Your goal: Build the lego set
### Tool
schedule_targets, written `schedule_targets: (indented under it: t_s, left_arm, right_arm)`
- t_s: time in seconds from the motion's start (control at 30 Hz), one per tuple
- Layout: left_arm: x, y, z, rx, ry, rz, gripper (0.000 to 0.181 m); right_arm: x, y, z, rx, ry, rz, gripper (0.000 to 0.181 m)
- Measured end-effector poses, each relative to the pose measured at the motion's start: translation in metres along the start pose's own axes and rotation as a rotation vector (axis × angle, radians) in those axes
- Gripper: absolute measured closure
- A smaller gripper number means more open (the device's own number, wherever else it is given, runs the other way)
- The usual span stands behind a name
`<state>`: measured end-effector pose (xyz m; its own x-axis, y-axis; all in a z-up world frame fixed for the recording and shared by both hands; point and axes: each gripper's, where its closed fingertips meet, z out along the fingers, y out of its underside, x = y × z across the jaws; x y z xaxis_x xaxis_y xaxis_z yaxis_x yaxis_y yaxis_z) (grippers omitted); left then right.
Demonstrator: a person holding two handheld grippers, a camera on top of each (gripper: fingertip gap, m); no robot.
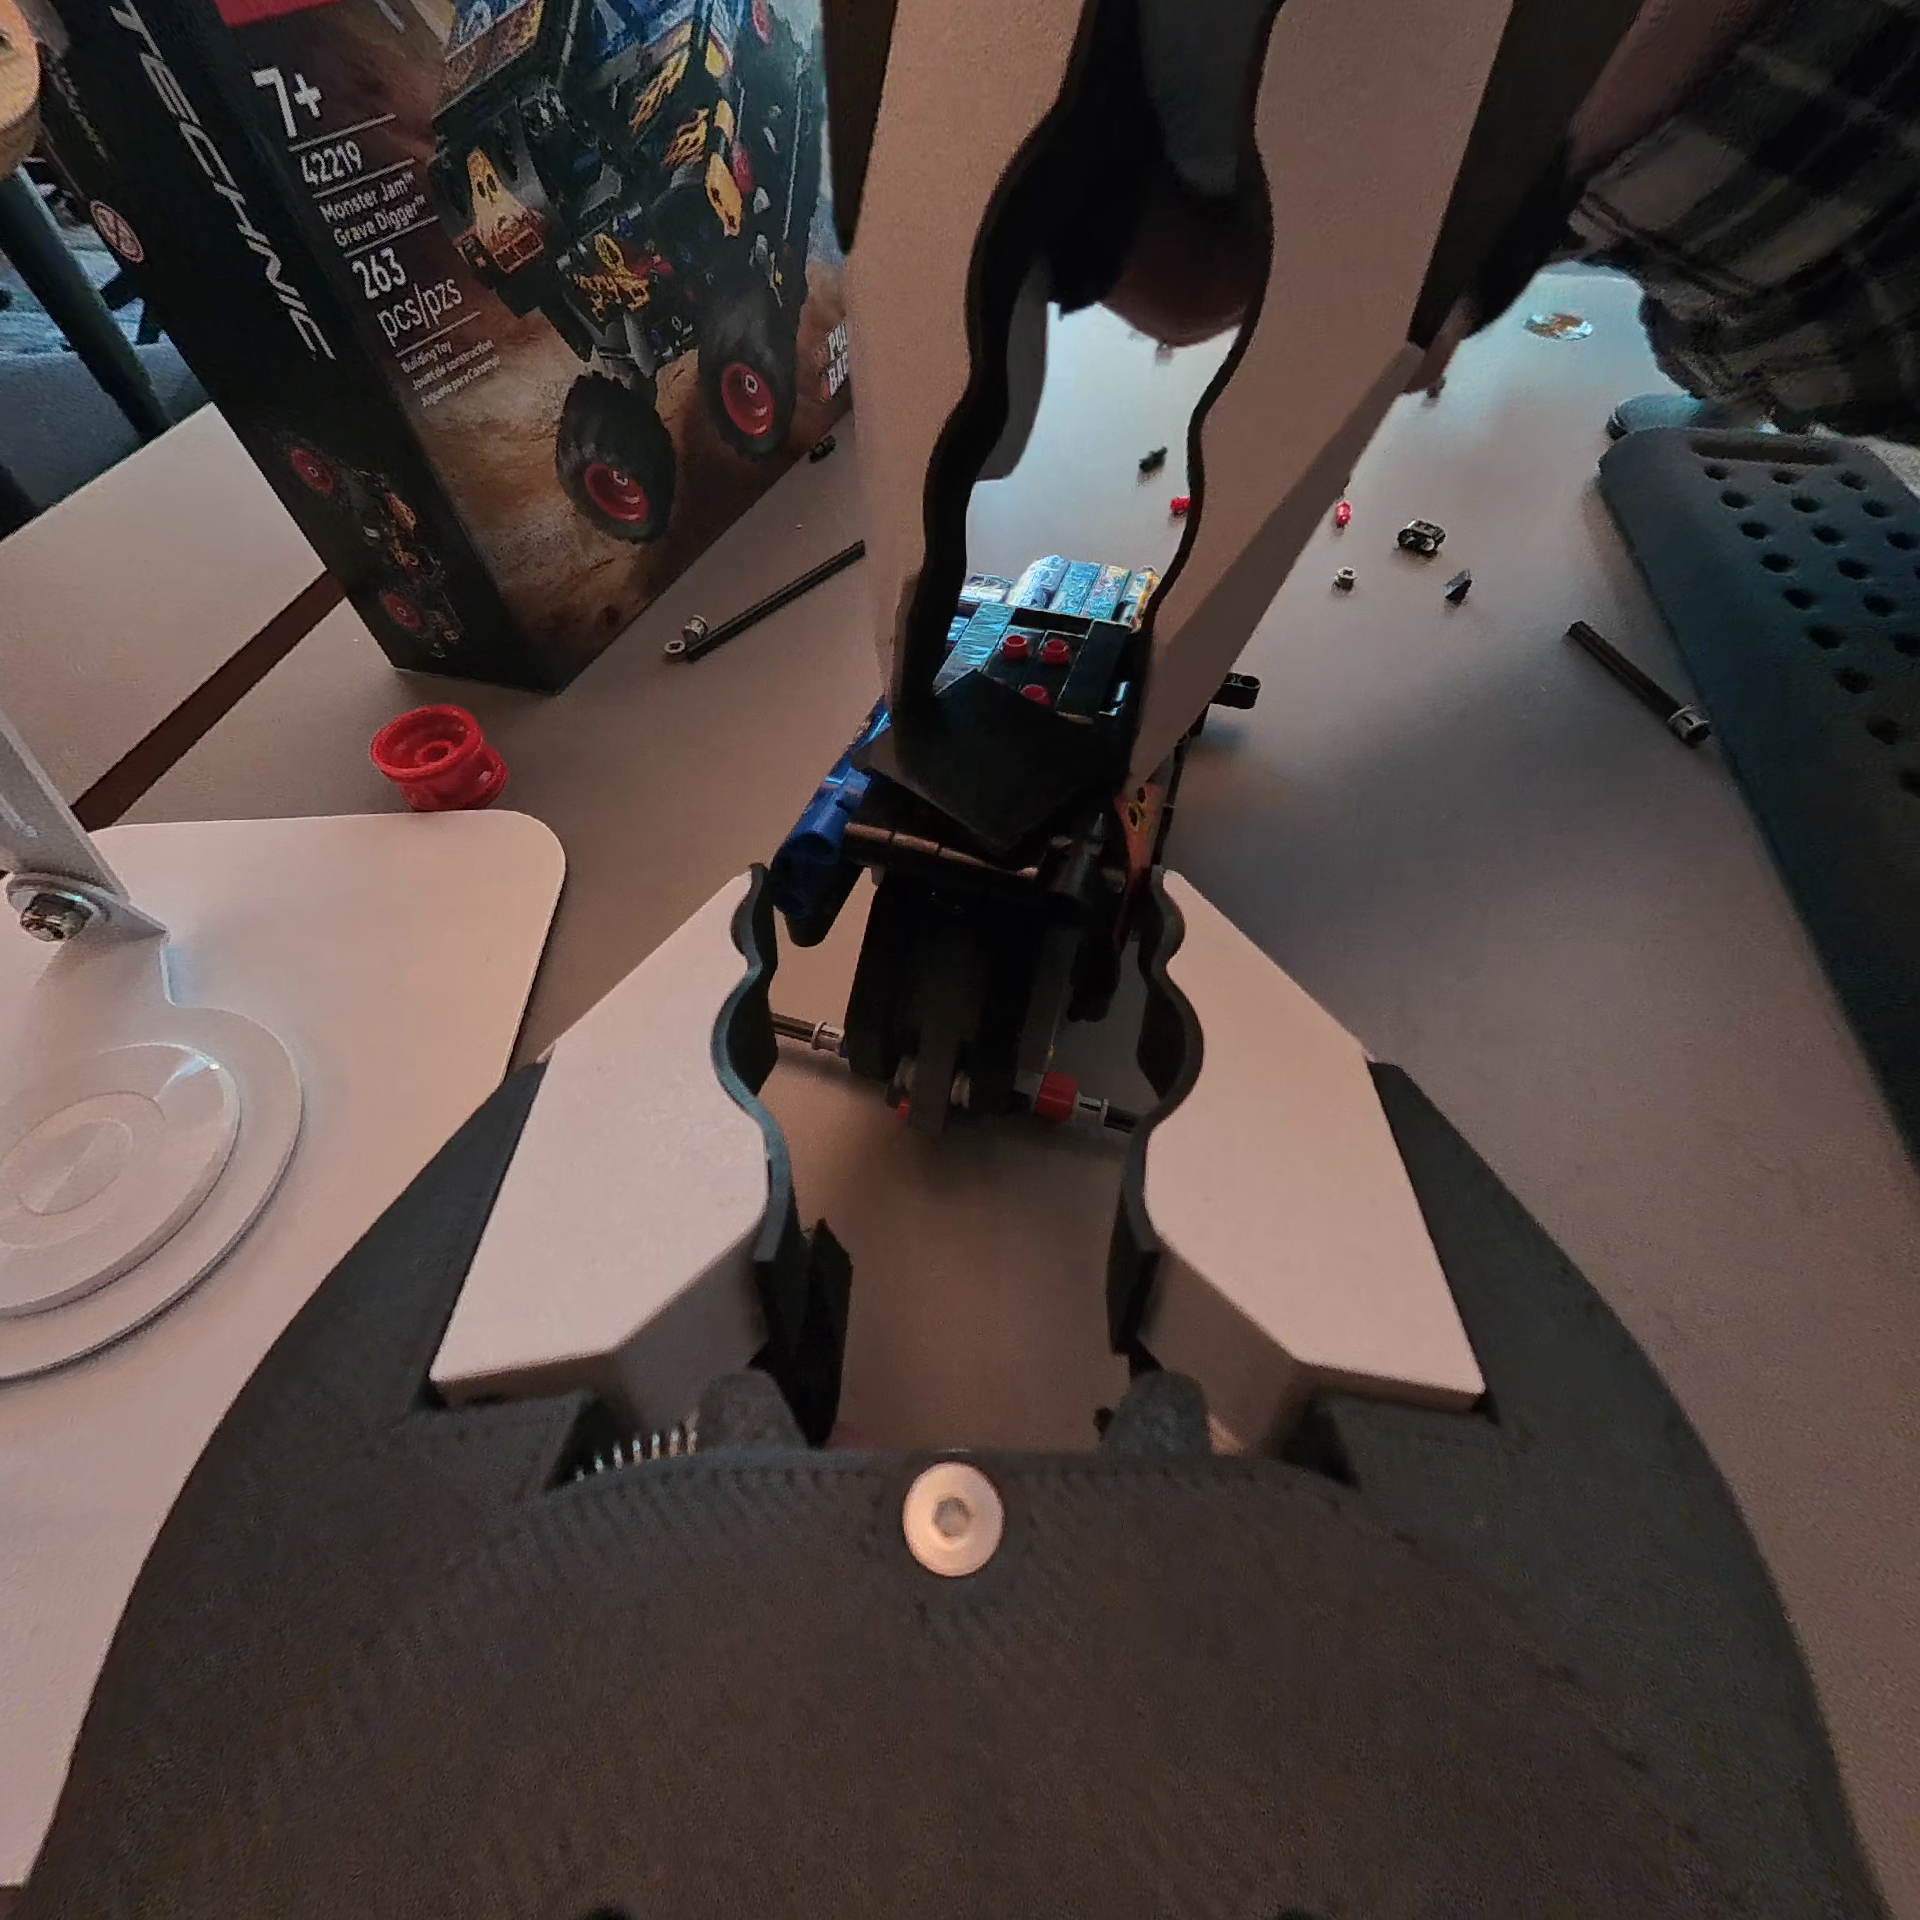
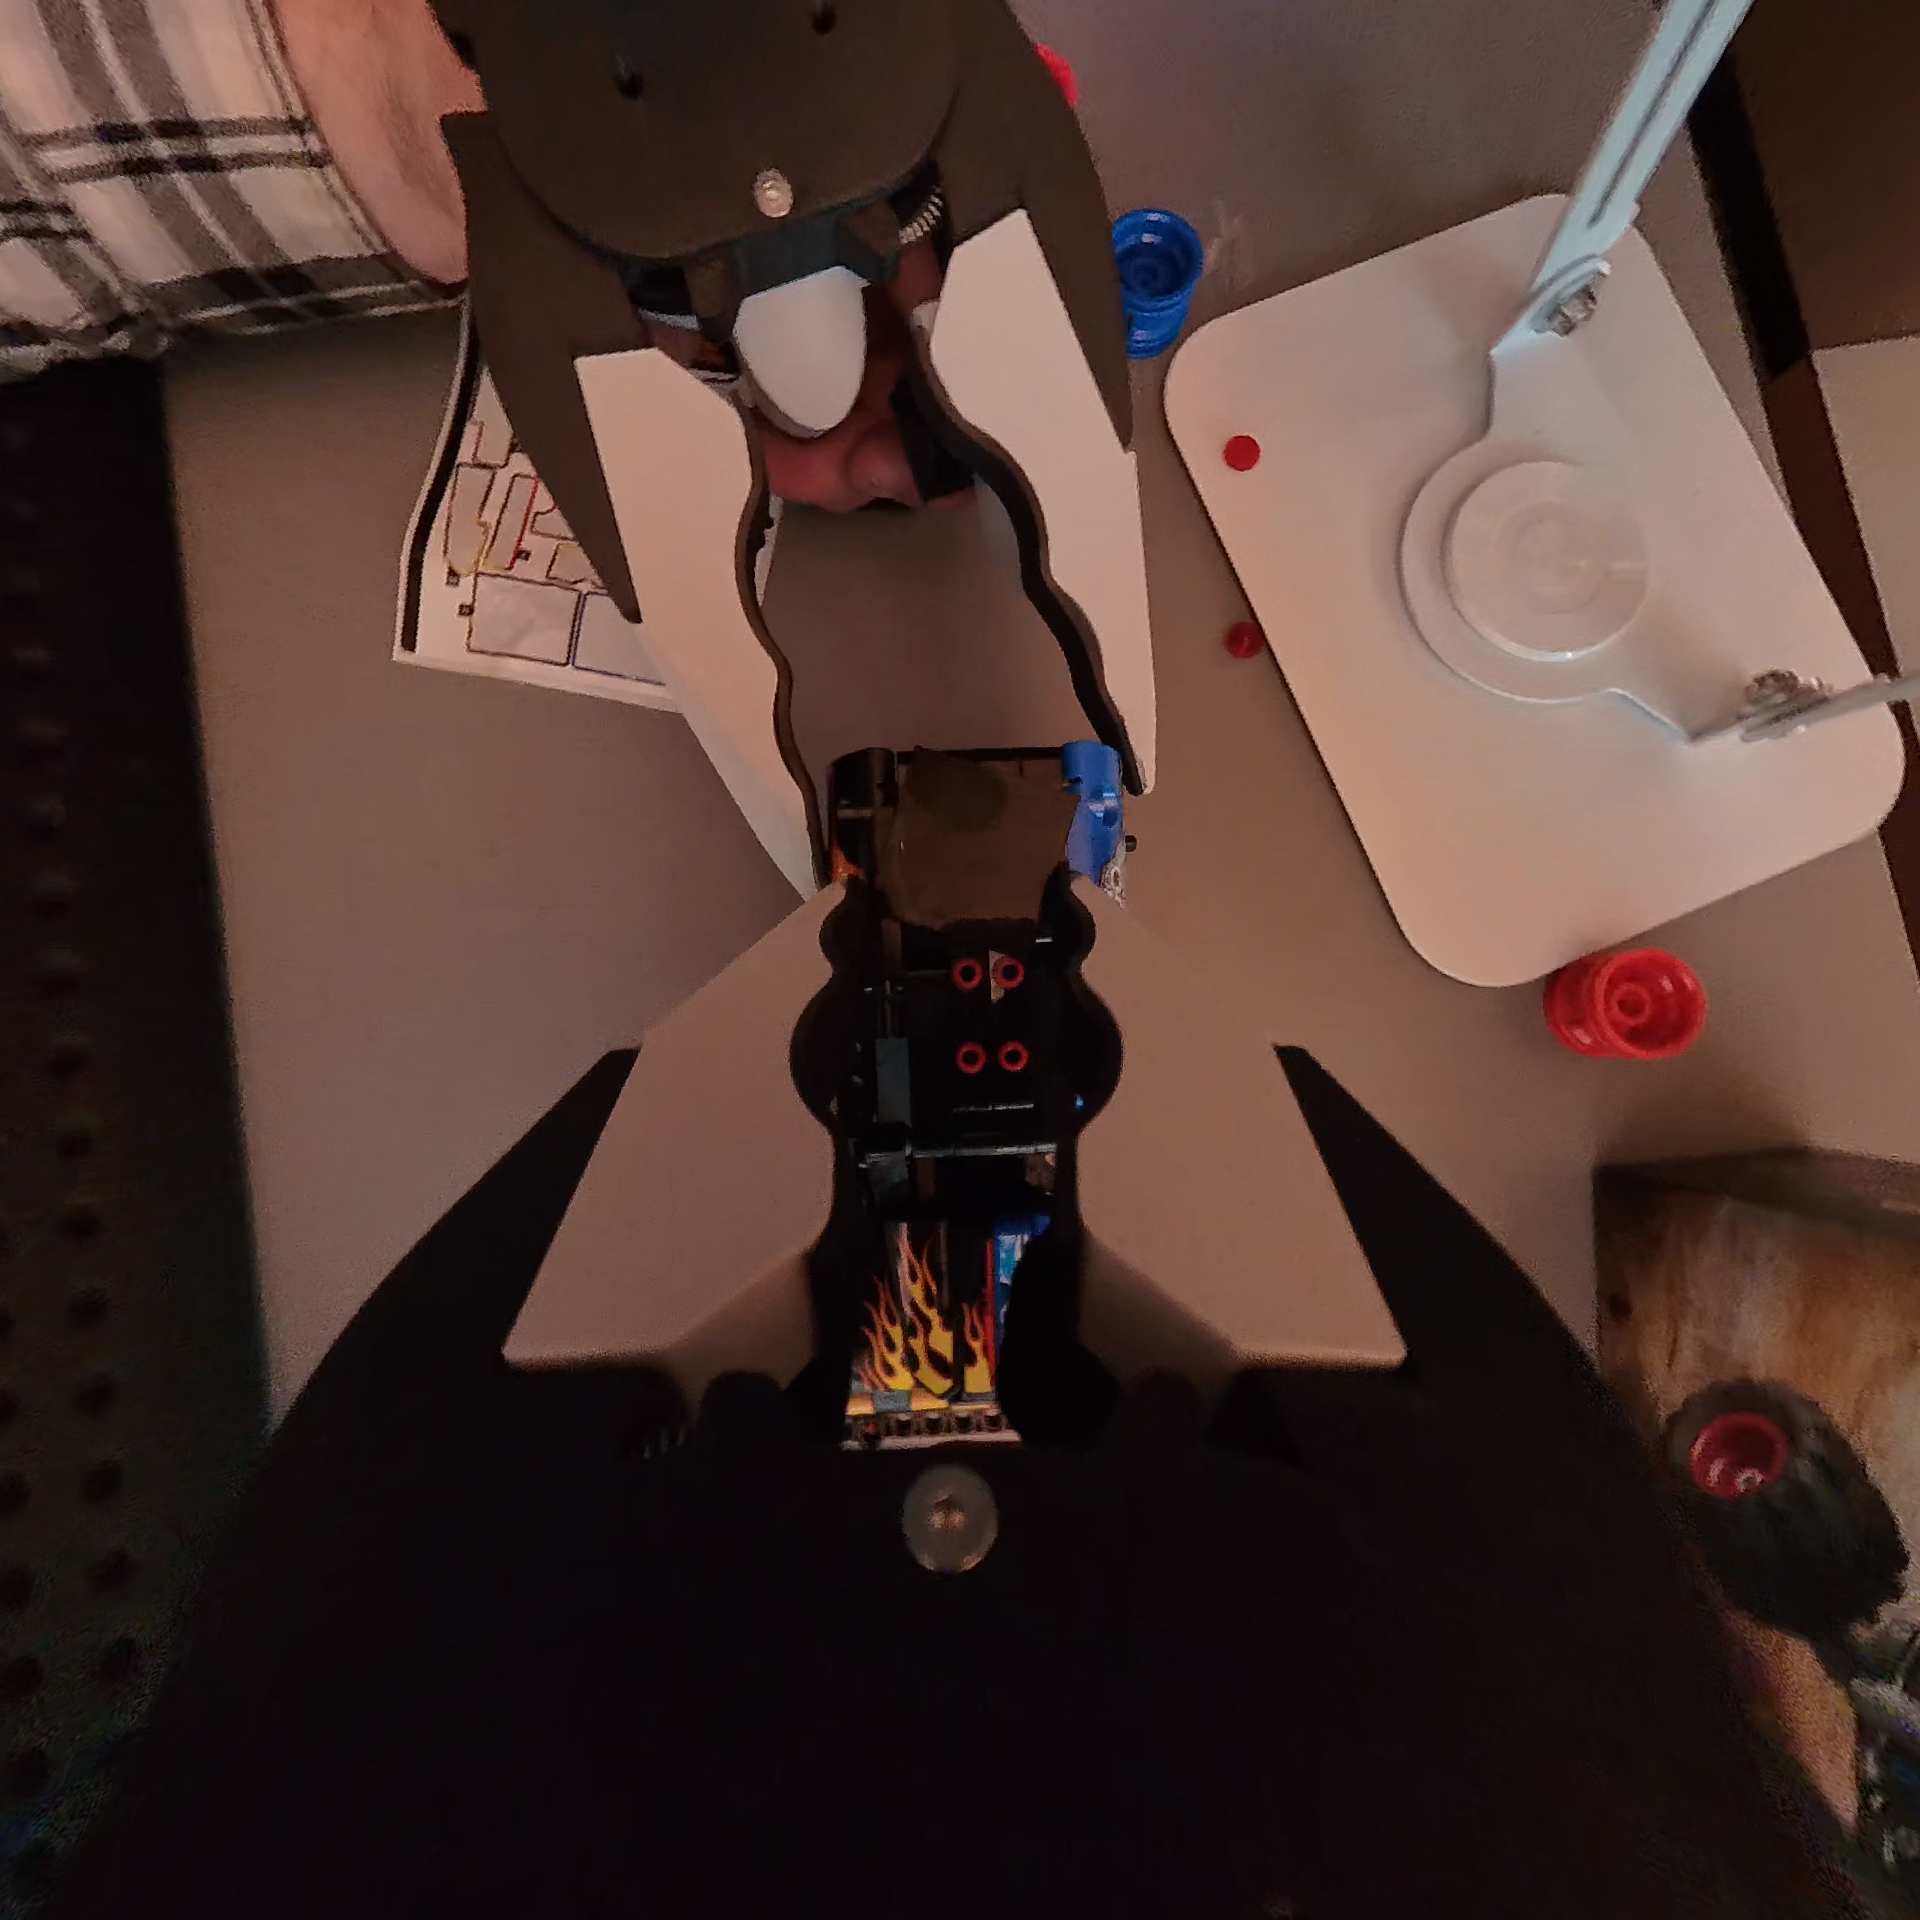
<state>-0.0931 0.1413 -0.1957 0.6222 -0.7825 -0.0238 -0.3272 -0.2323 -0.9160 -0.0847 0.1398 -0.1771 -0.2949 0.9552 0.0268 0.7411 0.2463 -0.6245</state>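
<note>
Black-and-white fingers of the left gripper bracketed the near end of the toy truck on the table, while the right gripper, reaching from beyond the truck, pinched its far half, presumably steadying it for wheel fitting.

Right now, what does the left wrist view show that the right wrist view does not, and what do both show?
Only the left wrist view shows the front of the set's box, two long black axles and tiny loose parts past the model.

Only the right wrist view shows a blue wheel hub, a printed sheet and the flame stickers.

Both show the truck model, both claws around it, the left claw, the right claw, a red wheel hub and the white stand base.
</note>
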Motion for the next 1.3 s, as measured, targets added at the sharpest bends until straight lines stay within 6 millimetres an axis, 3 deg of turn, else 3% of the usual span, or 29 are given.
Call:
schedule_targets:
  t_s: [0.2,0.4,0.63,0.87,1.3]
  left_arm:
    - [-0.001,0.0,0.001,-0.001,0.001,0.002,0.112]
    - [0.0,0.0,0.001,-0.003,0.003,0.006,0.112]
    - [-0.001,0.001,0.002,-0.002,0.008,0.004,0.112]
    - [-0.001,0.001,0.002,0.001,0.008,0.003,0.112]
    - [-0.001,0.002,0.002,0.005,0.013,0.004,0.112]
  right_arm:
    - [0.003,-0.002,0.0,-0.07,-0.139,-0.118,0.148]
    - [-0.002,-0.009,-0.004,-0.09,-0.148,-0.169,0.141]
    - [0.005,-0.011,-0.001,-0.04,-0.096,-0.084,0.161]
    - [0.0,-0.009,-0.002,-0.011,-0.133,-0.198,0.181]
    - [-0.001,-0.009,-0.002,-0.065,-0.247,-0.314,0.181]
